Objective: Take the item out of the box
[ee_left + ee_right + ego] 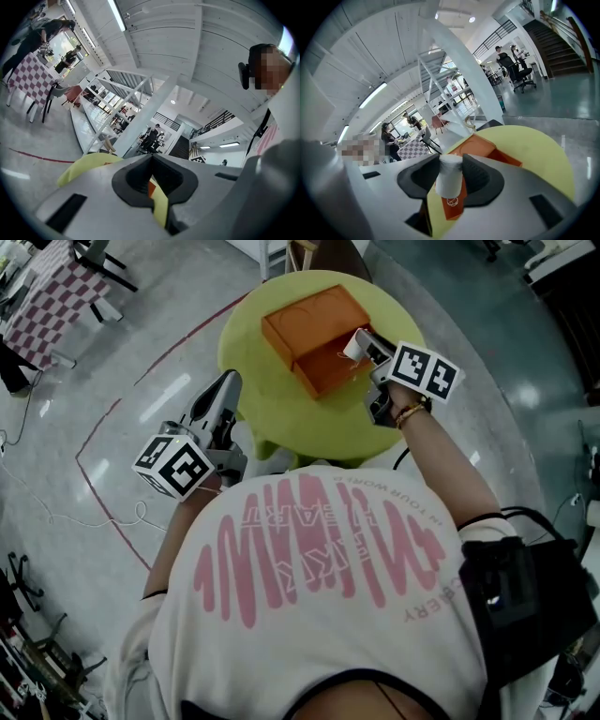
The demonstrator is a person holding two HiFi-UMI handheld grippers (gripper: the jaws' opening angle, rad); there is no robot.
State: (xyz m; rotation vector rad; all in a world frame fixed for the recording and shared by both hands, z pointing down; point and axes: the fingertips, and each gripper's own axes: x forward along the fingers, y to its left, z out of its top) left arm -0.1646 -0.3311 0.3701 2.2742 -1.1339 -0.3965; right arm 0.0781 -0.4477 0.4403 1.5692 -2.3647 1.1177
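Observation:
An orange box (pixel 309 329) lies open on the round yellow-green table (pixel 281 427), its lid folded back. My right gripper (pixel 361 345) hangs over the box's right end, shut on a small white cylinder (pixel 354 343). In the right gripper view the white cylinder (pixel 450 180) stands upright between the pads of the right gripper (pixel 450 174), with the orange box (pixel 480 145) and the table (pixel 534 154) below it. My left gripper (pixel 223 390) is off the table's left edge, jaws together and holding nothing. In its own view the left gripper (pixel 151 161) points level past the table rim.
A red line (pixel 103 418) runs across the grey floor left of the table. A checkered table (pixel 52 301) and chairs stand at the far left. A brown chair (pixel 323 254) is behind the round table. Thin cables (pixel 56 517) lie on the floor.

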